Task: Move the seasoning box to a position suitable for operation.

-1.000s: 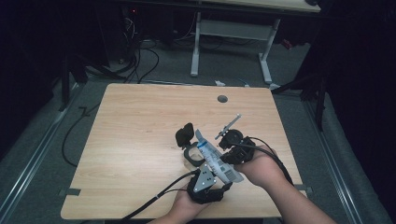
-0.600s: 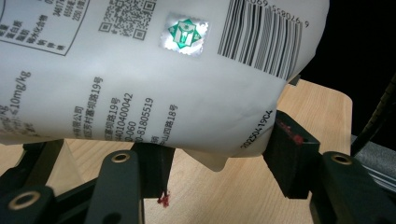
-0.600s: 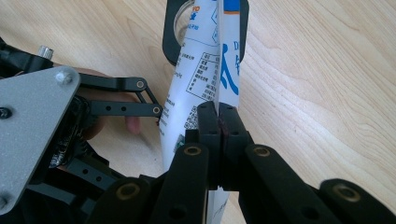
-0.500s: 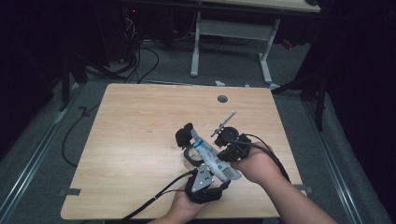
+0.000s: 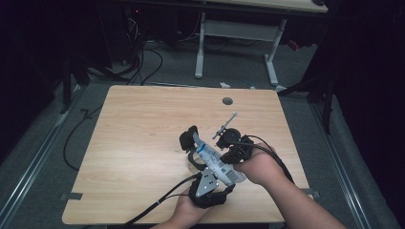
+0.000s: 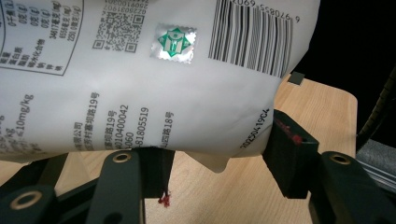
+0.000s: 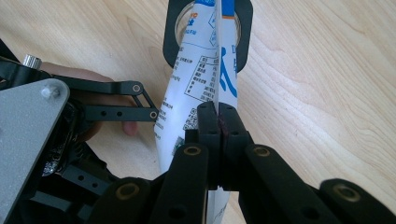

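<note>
Low and right of centre over the desk [image 5: 143,143], the white pouch [image 5: 216,160] hangs lifted. Left tongs [image 6: 219,158] straddle its body; right tongs [image 7: 218,122] pinch its edge. Setting it down seems left.

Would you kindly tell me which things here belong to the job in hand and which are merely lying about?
In the job:
white pouch
left tool, around the pouch
right tool, pinching the pouch's edge

Lying about:
wooden table
grommet hole
floor cables
</note>
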`<state>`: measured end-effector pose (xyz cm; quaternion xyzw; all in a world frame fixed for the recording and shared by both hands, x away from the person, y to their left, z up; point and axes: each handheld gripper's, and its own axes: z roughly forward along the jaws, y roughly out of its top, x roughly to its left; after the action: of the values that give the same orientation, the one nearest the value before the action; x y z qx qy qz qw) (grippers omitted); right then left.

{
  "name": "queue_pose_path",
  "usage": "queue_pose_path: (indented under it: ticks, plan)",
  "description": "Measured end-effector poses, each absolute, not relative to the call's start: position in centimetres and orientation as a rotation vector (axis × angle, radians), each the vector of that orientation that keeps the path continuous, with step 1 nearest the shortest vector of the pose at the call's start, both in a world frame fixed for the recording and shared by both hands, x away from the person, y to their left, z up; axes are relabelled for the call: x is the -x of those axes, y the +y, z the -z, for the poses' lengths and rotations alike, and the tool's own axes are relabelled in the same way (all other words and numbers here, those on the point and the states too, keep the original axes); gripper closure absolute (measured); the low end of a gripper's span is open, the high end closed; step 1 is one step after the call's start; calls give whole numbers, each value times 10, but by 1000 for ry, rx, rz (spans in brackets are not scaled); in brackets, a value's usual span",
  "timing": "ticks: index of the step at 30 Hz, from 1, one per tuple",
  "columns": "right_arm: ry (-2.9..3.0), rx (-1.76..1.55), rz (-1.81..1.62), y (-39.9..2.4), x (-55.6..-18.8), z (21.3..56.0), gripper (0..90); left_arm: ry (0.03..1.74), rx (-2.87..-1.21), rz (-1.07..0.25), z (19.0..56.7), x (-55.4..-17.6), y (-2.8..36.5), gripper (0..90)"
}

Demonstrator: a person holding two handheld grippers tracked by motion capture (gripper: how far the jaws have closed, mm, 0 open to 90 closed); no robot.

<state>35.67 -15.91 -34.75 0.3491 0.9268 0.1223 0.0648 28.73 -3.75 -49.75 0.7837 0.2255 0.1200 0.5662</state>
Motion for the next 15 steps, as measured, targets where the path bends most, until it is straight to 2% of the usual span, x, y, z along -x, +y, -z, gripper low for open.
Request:
queue_pose_path:
  ticks: [15]
  plan:
    - [2805,-1066,-367,-160,-360,347,896,523,-1839,-278,494,-288,-40,485]
